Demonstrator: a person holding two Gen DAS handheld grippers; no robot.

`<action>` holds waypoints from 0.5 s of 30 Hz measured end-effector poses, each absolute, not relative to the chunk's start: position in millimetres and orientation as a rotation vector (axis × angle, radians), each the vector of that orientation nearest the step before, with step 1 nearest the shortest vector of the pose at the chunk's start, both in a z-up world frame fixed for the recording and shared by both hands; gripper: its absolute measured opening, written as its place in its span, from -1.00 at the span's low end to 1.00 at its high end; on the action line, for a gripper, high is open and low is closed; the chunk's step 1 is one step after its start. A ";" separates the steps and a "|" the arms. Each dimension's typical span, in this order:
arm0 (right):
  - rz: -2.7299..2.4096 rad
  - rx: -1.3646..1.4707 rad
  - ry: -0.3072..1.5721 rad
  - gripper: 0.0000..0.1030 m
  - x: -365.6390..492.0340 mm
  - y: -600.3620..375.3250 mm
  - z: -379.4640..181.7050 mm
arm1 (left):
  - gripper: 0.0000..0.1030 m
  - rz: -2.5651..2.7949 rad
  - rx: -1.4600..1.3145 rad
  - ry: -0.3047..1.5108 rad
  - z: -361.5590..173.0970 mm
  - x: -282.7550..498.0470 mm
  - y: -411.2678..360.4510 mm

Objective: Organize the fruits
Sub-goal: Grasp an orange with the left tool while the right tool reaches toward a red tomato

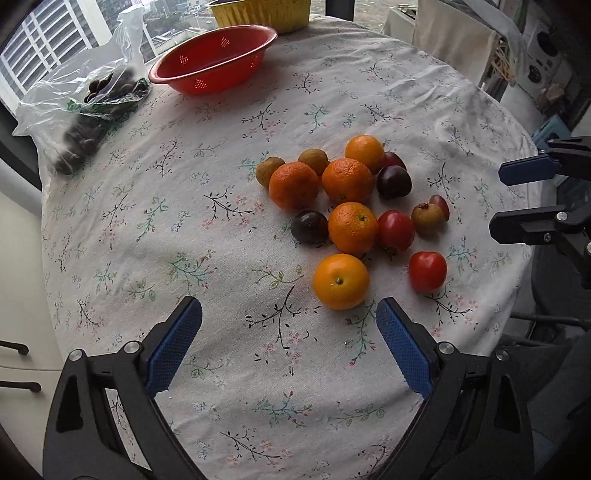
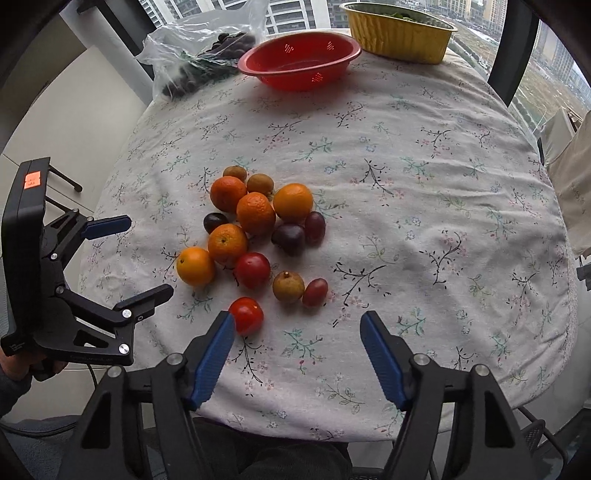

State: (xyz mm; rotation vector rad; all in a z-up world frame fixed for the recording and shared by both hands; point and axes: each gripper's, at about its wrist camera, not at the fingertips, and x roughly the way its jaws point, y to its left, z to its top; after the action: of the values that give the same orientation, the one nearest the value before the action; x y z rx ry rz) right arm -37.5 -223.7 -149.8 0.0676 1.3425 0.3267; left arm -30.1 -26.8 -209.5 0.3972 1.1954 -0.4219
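A loose cluster of fruit (image 1: 351, 206) lies on the worktop (image 1: 221, 221), which is covered by a floral cloth, and everything else is best placed against that cluster. In the left wrist view the left gripper (image 1: 289, 321) hangs just on the near side of it, jaws spread wide with nothing between them but cloth; the nearest orange (image 1: 341, 281) sits just beyond the right-hand blue pad. The right gripper (image 1: 496, 201) enters that view from the right edge, beside the cluster, seen side-on. Its own camera gives the clearer account: the right gripper (image 2: 297, 321) has its jaws well apart and empty, and a red tomato (image 2: 246, 315) at the cluster's near edge lies just beside its left pad (whether pad and tomato touch cannot be told). Only the right wrist view shows the left gripper's black body with an orange sticker, and the hand (image 2: 22, 363) gripping its handle at the lower left. Beyond the cluster, at the far edge of the worktop, stands a red colander (image 2: 300, 59), empty as far as can be seen, with a yellow foil tray (image 2: 399, 31) just beside it; the right wrist view shows the whole tray, while the left shows only its lower part. A clear plastic bag of dark fruit (image 1: 83, 110) lies to the far left of the cluster, in both views. Among the oranges lie dark plums, red tomatoes and small brownish fruits, all on the cloth.
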 end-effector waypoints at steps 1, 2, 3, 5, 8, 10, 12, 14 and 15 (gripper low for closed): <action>0.326 0.084 1.344 0.38 -37.6 -221.4 -154.3 | 0.67 -0.436 0.408 1.196 -212.4 -27.6 -28.6; 0.325 0.099 1.348 0.37 -38.2 -220.4 -159.3 | 0.66 -0.447 0.418 1.197 -213.8 -24.8 -30.0; 0.316 0.107 1.364 0.31 -38.4 -219.5 -165.3 | 0.66 -0.451 0.425 1.196 -215.7 -21.9 -31.4; 0.308 0.137 1.395 0.23 -39.2 -219.5 -174.7 | 0.60 -0.476 0.412 1.198 -218.1 -15.9 -31.5; 0.285 0.189 1.421 0.23 -42.4 -224.1 -182.4 | 0.60 -0.505 0.407 1.189 -219.5 -10.2 -35.1; 0.270 0.209 1.430 0.23 -43.7 -227.1 -185.3 | 0.60 -0.529 0.416 1.186 -219.8 -11.3 -36.6; 0.258 0.218 1.433 0.23 -44.6 -228.0 -187.1 | 0.59 -0.546 0.419 1.188 -222.6 -11.6 -39.4; 0.254 0.220 1.434 0.23 -45.2 -227.2 -187.5 | 0.44 -0.573 0.413 1.202 -226.4 -11.5 -41.2; 0.253 0.220 1.433 0.23 -45.9 -226.5 -187.4 | 0.41 -0.586 0.406 1.207 -227.9 -11.8 -42.5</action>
State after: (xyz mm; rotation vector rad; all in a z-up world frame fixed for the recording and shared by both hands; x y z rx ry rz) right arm -45.9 -226.5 -187.4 0.2203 1.4325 0.2528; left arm -11.8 -42.5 -227.9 0.4063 1.2071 -0.5860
